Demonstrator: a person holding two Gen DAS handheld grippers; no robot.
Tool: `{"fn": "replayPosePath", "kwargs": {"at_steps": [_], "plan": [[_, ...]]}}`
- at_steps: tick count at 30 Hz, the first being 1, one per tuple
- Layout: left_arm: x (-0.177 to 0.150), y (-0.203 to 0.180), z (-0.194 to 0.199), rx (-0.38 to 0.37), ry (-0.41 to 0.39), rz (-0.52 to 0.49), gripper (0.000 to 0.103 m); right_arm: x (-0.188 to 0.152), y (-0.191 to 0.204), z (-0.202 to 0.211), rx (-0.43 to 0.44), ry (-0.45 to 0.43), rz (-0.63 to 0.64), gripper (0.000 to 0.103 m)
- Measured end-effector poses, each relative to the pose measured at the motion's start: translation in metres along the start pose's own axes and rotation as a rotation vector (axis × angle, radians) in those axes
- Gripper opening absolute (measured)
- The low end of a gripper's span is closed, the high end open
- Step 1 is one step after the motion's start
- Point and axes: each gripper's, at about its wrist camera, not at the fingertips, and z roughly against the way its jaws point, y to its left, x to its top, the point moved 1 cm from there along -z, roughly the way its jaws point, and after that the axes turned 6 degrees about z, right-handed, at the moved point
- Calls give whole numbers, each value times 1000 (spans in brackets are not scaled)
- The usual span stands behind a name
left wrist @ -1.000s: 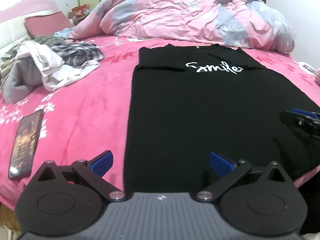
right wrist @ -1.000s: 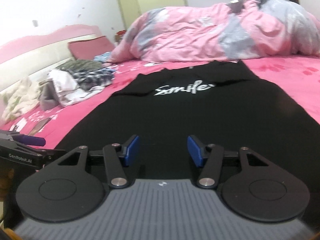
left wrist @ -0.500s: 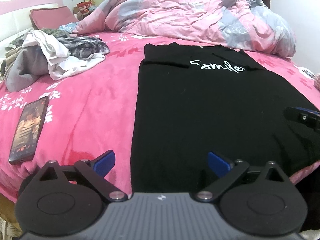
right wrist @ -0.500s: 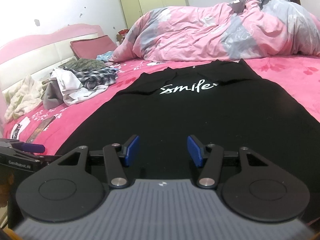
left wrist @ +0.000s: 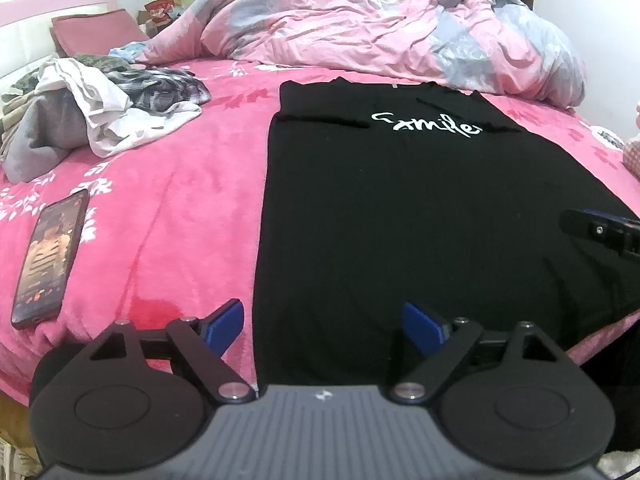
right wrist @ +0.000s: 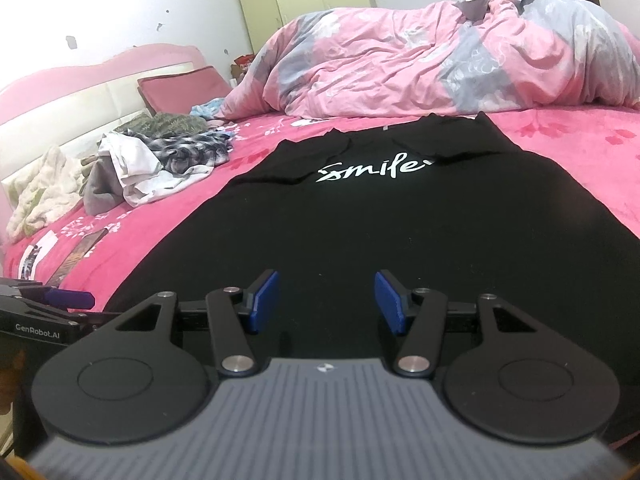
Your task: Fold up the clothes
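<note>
1. Left wrist view: left gripper [left wrist: 322,326] at bottom centre, blue fingers [left wrist: 224,325] spread wide, nothing between them.
2. Black T-shirt [left wrist: 420,216] with white "Smile" print lies flat on the pink bedspread [left wrist: 168,208], filling centre and right of frame; its sleeves look folded in across the chest. Its near left corner sits between the fingers; contact can't be judged.
3. Right gripper [left wrist: 600,230] pokes in at the right edge, over the shirt; finger state unclear from here.
4. Phone [left wrist: 50,256] lies screen-up at the left edge, well apart from the shirt. Heap of clothes [left wrist: 100,112] upper left, rumpled pink-grey duvet [left wrist: 380,28] across the top.
5. Right wrist view: right gripper [right wrist: 326,300] bottom centre, fingers spread, empty, over the T-shirt [right wrist: 380,224] near its hem.
6. Left gripper [right wrist: 48,304] visible at left edge. Clothes heap [right wrist: 140,164] mid-left, duvet [right wrist: 440,56] upper right.
</note>
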Motion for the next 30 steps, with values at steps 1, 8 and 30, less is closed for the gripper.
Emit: {"fn": "replayPosePath", "kwargs": {"at_steps": [1,8,30], "plan": [[0,-1,0,-1,2,-3,86,0,-1,0,1,0,-3,53],[0,-3,2,-3,8,-15,80,-1,-5,-1,-2,-2,-12,53],[-25,26,-1,-1,64,88,66,2,6,3,8,3,27,53]]}}
